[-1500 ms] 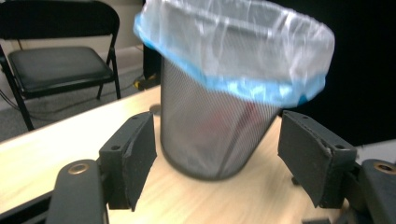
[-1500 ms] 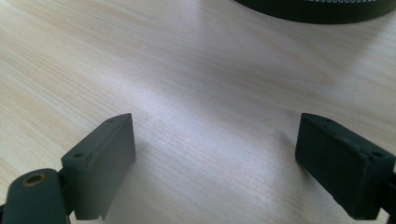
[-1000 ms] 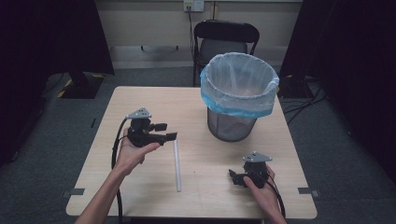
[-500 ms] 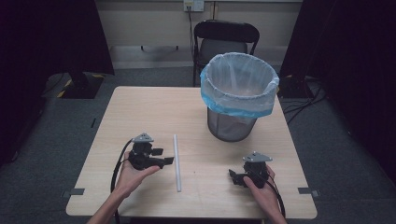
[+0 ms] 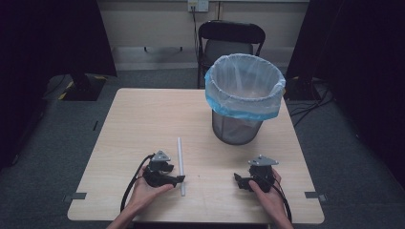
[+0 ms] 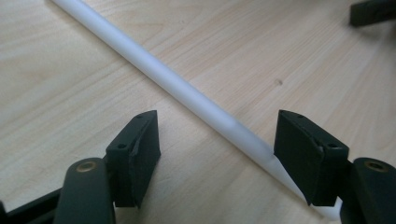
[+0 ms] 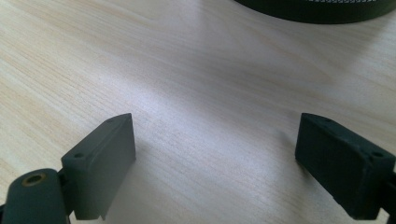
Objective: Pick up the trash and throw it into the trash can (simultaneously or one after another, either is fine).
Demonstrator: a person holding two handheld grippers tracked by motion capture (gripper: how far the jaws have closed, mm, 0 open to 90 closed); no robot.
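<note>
A long white tube (image 5: 180, 162) lies on the wooden table (image 5: 143, 119), running from near to far. My left gripper (image 5: 177, 179) sits low at the tube's near end, with its jaws pointing at it. In the left gripper view the tube (image 6: 177, 86) crosses slantwise between the open jaws of the left gripper (image 6: 217, 140), close to the right fingertip (image 6: 303, 154), and neither pad presses on it. My right gripper (image 5: 239, 181) rests near the table's front right. In its own view the right gripper (image 7: 215, 154) stands open over bare wood.
A wire-mesh bin (image 5: 243, 95) lined with a blue-edged bag stands at the back right of the table; its base (image 7: 317, 9) shows at the top of the right gripper view. A black folding chair (image 5: 229, 40) stands behind the table. The other gripper's jaw (image 6: 373, 11) shows far off.
My left gripper has come down and toward the front edge, from raised over the table to low at the tube's near end. The right gripper and the tube have not moved.
</note>
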